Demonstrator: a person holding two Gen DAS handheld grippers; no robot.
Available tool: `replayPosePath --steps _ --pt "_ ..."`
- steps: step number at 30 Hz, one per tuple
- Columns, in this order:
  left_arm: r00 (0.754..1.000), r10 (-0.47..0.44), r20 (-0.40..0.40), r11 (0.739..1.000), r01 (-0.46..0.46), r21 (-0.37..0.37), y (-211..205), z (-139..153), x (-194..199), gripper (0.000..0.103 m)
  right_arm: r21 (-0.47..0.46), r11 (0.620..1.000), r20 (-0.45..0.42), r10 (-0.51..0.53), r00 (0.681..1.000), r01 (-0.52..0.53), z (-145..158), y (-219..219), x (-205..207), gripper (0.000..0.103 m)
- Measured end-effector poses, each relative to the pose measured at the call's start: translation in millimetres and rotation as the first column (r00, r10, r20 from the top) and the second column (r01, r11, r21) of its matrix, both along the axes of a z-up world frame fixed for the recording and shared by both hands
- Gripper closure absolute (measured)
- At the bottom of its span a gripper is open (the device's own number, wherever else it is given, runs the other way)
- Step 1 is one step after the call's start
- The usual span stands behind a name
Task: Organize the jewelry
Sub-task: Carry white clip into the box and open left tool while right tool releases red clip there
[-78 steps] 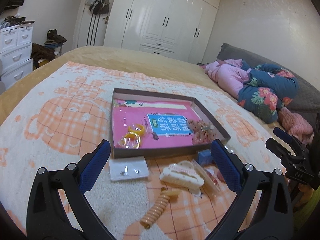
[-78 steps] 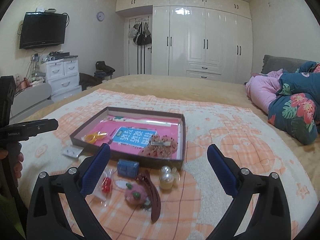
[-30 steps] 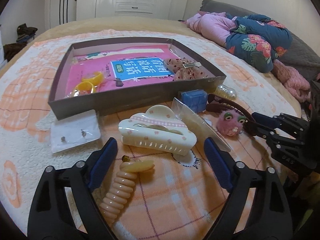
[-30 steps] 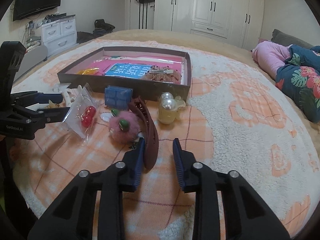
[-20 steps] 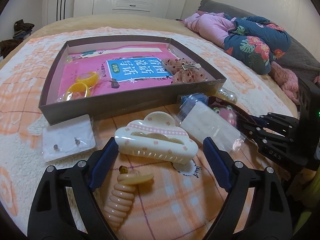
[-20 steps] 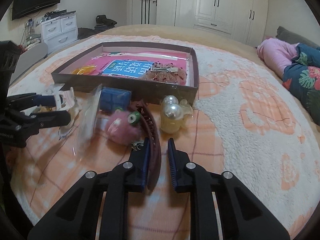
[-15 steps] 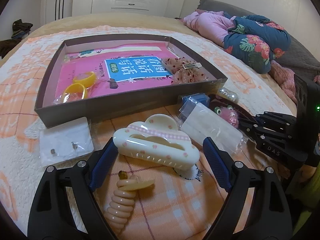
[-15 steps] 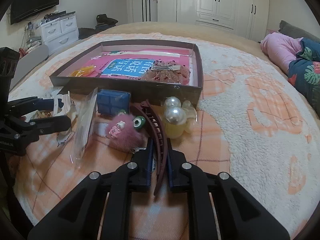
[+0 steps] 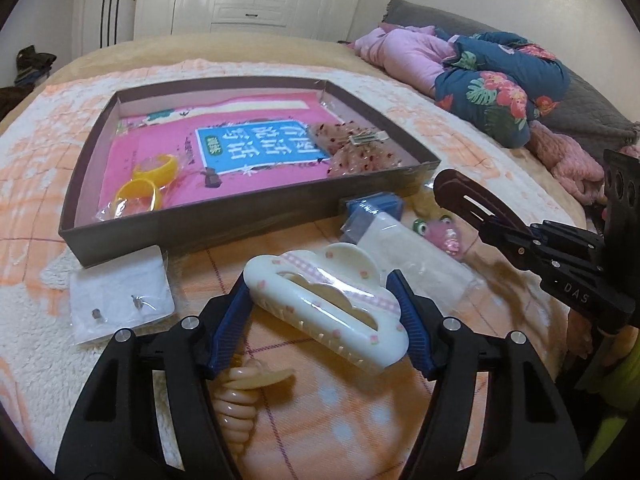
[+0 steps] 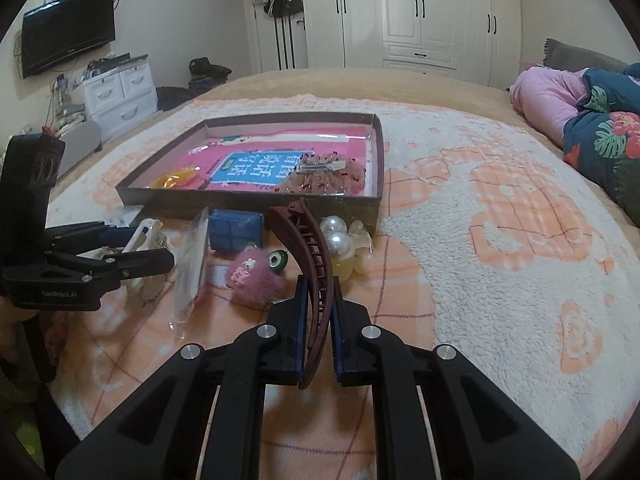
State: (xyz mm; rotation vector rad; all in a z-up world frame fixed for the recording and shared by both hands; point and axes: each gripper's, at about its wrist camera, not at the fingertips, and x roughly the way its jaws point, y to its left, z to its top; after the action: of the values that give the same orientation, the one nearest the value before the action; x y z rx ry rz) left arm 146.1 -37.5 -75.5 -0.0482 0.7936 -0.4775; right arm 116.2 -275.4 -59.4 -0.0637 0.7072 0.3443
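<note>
My left gripper [image 9: 323,292] is shut on a cream cloud-shaped claw clip [image 9: 326,294] and holds it just above the blanket. My right gripper [image 10: 319,288] is shut on a long maroon banana clip [image 10: 314,256], lifted and pointing at the box; it also shows in the left wrist view [image 9: 472,200]. The brown box [image 9: 224,222] holds a pink book, yellow rings [image 9: 146,186] and a sheer pink hair piece [image 9: 360,148]. On the blanket lie a peach spiral hair tie [image 9: 240,396], an earring card [image 9: 120,300], a blue case [image 10: 236,230], a pink fuzzy toy [image 10: 254,276] and pearl clips [image 10: 340,240].
A clear plastic bag [image 10: 192,264] lies between the grippers. Pink and floral bedding [image 9: 480,72] is heaped at the right of the bed. White wardrobes [image 10: 420,12] stand behind, a white drawer unit [image 10: 120,92] and a wall TV [image 10: 68,40] at left.
My left gripper has closed on the cloud clip and raised it. My right gripper has closed on the maroon banana clip and lifted it off the blanket.
</note>
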Motion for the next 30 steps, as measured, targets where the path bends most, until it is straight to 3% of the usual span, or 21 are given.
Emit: replayPosePath --steps 15,30 --pt "0.991 0.089 0.095 0.994 -0.082 -0.073 35 40 -11 0.045 0.013 0.999 0.048 0.029 0.998 -0.03 27 17 -2 0.093" --pt "0.977 0.182 0.112 0.98 -0.171 -0.101 69 49 5 0.045 0.019 0.998 0.085 0.062 0.994 -0.064 43 54 37 0.093"
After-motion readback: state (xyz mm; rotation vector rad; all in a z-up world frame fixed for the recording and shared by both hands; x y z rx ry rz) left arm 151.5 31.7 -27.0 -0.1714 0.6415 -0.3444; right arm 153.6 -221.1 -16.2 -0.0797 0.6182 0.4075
